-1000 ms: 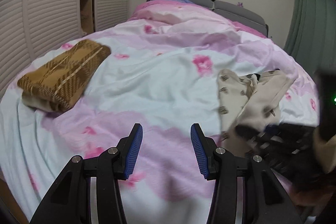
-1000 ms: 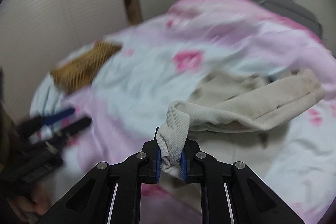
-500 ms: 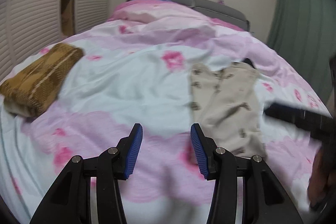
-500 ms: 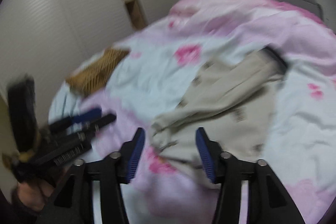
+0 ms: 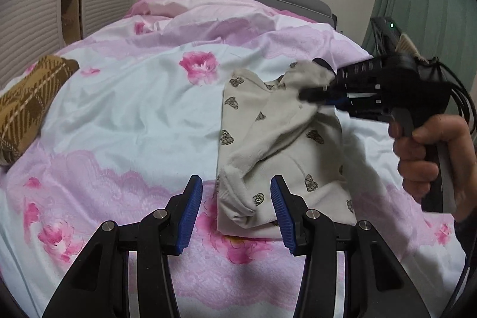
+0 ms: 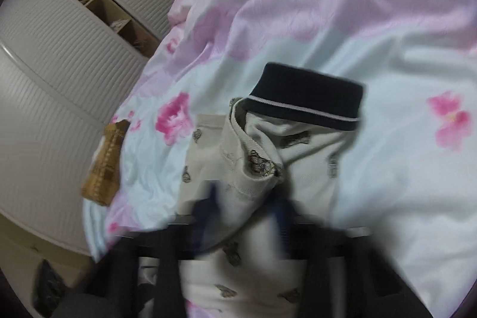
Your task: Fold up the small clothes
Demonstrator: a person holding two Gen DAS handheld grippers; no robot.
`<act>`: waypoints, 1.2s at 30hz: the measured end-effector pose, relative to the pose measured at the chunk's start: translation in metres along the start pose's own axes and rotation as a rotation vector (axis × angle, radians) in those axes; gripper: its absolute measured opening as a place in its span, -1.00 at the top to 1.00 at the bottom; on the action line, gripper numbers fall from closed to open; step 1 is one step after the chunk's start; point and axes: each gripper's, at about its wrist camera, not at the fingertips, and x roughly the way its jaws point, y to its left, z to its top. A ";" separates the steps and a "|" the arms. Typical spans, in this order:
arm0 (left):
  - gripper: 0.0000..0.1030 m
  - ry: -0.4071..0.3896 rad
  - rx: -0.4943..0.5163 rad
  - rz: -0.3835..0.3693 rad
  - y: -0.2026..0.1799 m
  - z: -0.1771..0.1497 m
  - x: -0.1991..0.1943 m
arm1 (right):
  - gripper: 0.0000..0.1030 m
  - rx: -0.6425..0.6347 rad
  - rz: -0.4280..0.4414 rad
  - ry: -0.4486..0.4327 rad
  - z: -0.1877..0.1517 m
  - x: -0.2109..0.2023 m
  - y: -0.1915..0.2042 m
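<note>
1. Spread across nearly everything: pink-and-white floral bed cover [image 5: 125,115], with slatted white wardrobe doors [image 6: 53,85] beyond.
2. Lay right of centre on that cover: small beige printed garment with dark navy ribbed collar [image 5: 280,145], partly folded over itself.
3. Rested at the cover's far left edge: folded brown plaid cloth [image 5: 26,103], well apart from the garment.
4. Hovered at the garment's near edge, released and empty: left gripper [image 5: 235,210].
5. Had just been closing, now clenched on the garment's upper fold: right gripper [image 5: 316,94], gripped by a hand [image 5: 429,157].
</note>
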 end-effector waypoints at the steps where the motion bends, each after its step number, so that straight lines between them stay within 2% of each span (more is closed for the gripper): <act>1: 0.09 0.000 -0.003 -0.001 0.001 0.000 0.000 | 0.78 -0.019 0.017 -0.015 0.004 0.000 0.006; 5: 0.09 -0.010 0.006 0.003 0.002 0.003 0.000 | 0.78 -0.136 0.019 -0.037 0.029 0.011 0.043; 10: 0.09 -0.010 0.000 0.016 0.003 0.005 0.002 | 0.68 -0.206 -0.030 0.051 0.046 0.055 0.063; 12: 0.09 -0.006 -0.003 0.019 0.005 0.004 0.003 | 0.36 -0.197 -0.053 0.091 0.046 0.074 0.059; 14: 0.09 -0.004 -0.006 0.021 0.006 0.002 0.005 | 0.22 -0.181 -0.060 0.115 0.041 0.078 0.053; 16: 0.09 -0.004 -0.010 0.024 0.007 0.001 0.005 | 0.22 -0.171 -0.059 0.107 0.033 0.069 0.050; 19: 0.09 -0.014 -0.011 0.029 0.008 0.001 0.004 | 0.20 -0.188 -0.050 0.016 0.021 0.030 0.052; 20: 0.09 -0.024 -0.012 0.034 0.008 0.001 0.002 | 0.13 -0.201 -0.066 -0.017 0.017 0.017 0.052; 23: 0.09 -0.041 -0.025 0.042 0.010 -0.001 -0.001 | -0.25 -0.239 -0.142 -0.140 -0.009 -0.031 0.051; 26: 0.09 -0.041 -0.048 0.046 0.016 -0.002 0.000 | -0.28 -0.250 -0.196 -0.206 -0.044 -0.061 0.046; 28: 0.09 -0.025 -0.060 0.039 0.019 -0.003 0.006 | -0.28 -0.246 -0.243 -0.200 -0.067 -0.067 0.041; 31: 0.09 0.041 -0.079 0.026 0.023 -0.006 0.021 | -0.29 -0.218 -0.256 -0.124 -0.093 -0.054 0.026; 36: 0.09 0.124 -0.120 0.029 0.030 -0.011 0.038 | -0.26 -0.105 -0.262 -0.032 -0.109 -0.027 0.000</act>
